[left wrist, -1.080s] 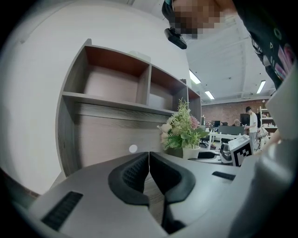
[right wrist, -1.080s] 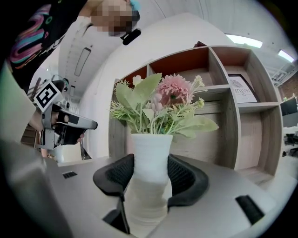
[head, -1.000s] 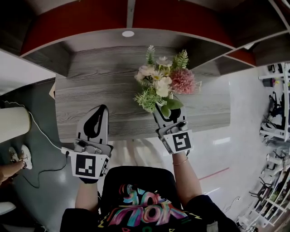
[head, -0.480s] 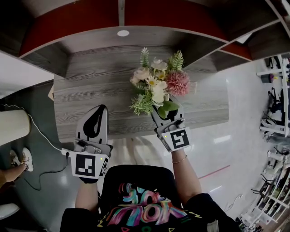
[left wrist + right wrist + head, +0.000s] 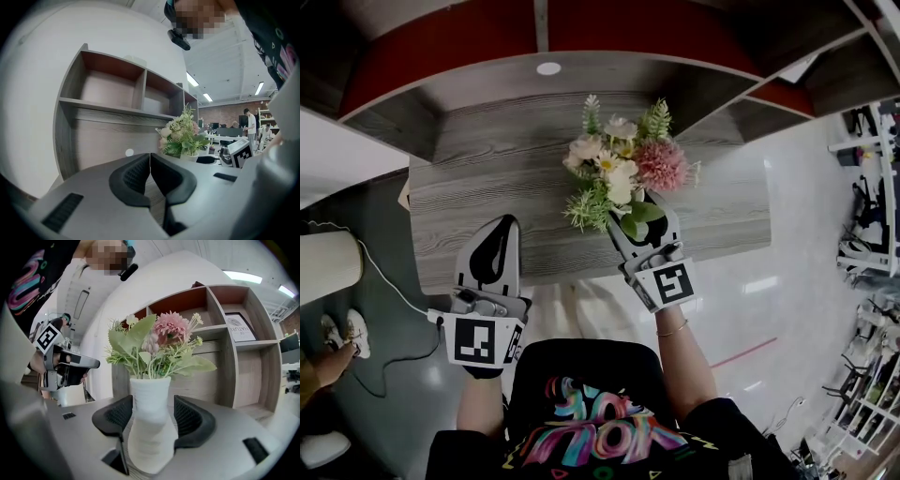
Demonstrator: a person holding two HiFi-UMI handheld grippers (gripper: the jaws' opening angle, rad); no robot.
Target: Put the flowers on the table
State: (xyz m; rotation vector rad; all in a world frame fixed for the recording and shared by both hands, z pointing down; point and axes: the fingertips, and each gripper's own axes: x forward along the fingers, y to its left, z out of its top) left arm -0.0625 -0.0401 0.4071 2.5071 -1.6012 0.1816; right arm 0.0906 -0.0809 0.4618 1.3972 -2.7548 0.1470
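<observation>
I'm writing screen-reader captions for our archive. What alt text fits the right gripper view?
A white vase of pink flowers and greenery stands on the wood table between the right tongs, which have just been opening, pads slightly clear of it. Behind are wall shelves; the left tongs show at far left.

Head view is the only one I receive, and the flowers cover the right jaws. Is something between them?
Observer: Yes. A white vase stands between the jaws of the right gripper. They have just been opening, and a slim gap shows at one pad.
Operator: Is it set down?
Observer: It appears so. Its base rests on the table.
Operator: Please tell me what is behind it.
Observer: A framed print stands in one compartment of the shelf.
</observation>
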